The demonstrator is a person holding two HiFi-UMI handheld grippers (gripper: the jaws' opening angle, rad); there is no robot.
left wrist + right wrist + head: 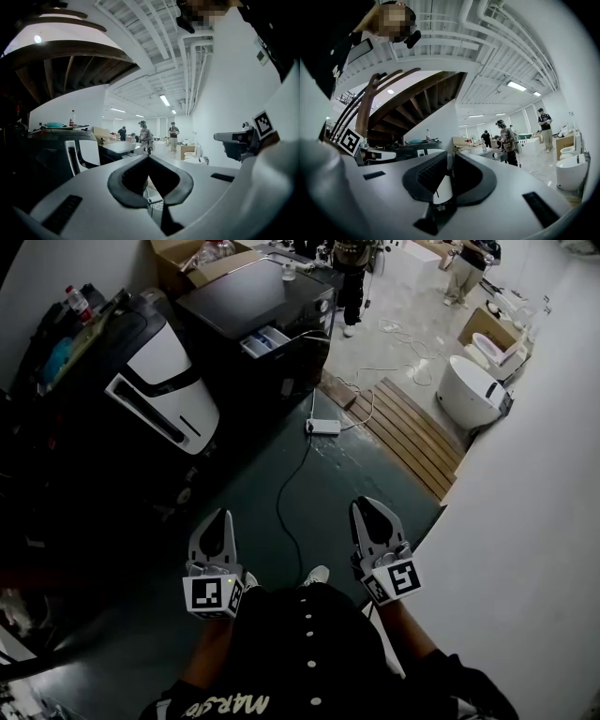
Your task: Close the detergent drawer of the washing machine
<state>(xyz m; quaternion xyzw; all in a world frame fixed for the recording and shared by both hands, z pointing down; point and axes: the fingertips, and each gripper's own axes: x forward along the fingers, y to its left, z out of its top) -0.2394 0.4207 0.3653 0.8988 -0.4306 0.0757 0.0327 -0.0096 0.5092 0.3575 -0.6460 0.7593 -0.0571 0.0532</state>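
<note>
The black washing machine (253,310) stands far ahead at the top of the head view. Its pale detergent drawer (265,340) sticks out of the front, open. Both grippers are held low and close to my body, well short of the machine. My left gripper (222,517) has its jaws together with nothing between them, as its own view shows too (149,158). My right gripper (367,504) is likewise shut and empty (450,154). In the left gripper view the machine (118,146) appears small beyond the jaw tips.
A black-and-white appliance (164,381) stands at the left. A power strip (323,427) with a cable lies on the floor between me and the machine. Wooden slats (412,432), a white tub (473,390), cardboard boxes (187,259) and people (352,277) fill the back. A white wall runs along the right.
</note>
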